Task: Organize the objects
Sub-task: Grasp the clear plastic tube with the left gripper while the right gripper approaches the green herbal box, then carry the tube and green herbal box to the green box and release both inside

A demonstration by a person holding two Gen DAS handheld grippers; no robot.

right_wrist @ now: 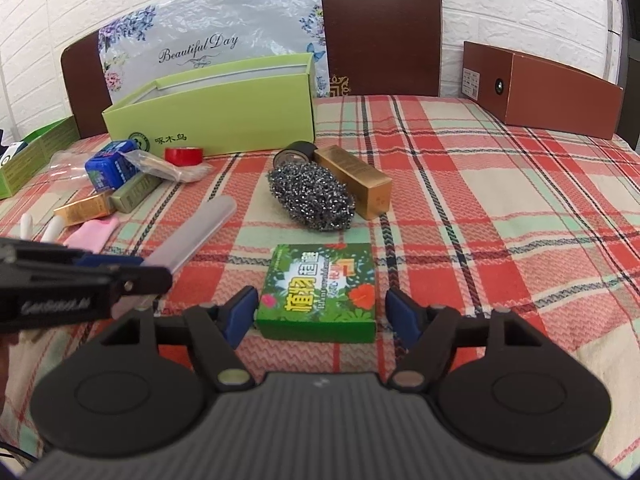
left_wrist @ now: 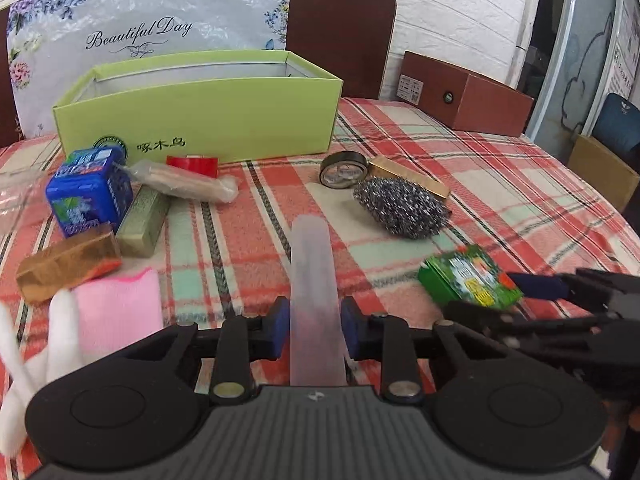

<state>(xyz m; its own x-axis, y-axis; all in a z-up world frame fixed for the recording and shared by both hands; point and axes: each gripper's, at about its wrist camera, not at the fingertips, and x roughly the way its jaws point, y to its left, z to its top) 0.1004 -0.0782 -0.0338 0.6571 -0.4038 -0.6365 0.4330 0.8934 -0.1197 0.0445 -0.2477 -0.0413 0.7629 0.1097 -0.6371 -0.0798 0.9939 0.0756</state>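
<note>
The green packet (right_wrist: pixel 318 292) lies flat on the plaid cloth (right_wrist: pixel 500 200), straight ahead of the right gripper (right_wrist: pixel 320 312) and between its wide-spread fingers — neither pad is seen touching it. Its broad face is up, its Chinese print not legibly read. The left gripper (left_wrist: pixel 314 330) is closed on a translucent strip (left_wrist: pixel 312 280) whose long axis points far, toward the lime box (left_wrist: pixel 200 120) marked 啄木鸟; "Beautiful Day" is read behind.

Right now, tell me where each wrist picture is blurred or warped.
Left wrist view: motion blur smears the green box and the right tool beside it; the white items at lower left are soft. Right wrist view: the same green box is sharp. Both views: fisheye bends the plaid tablecloth lines.
</note>
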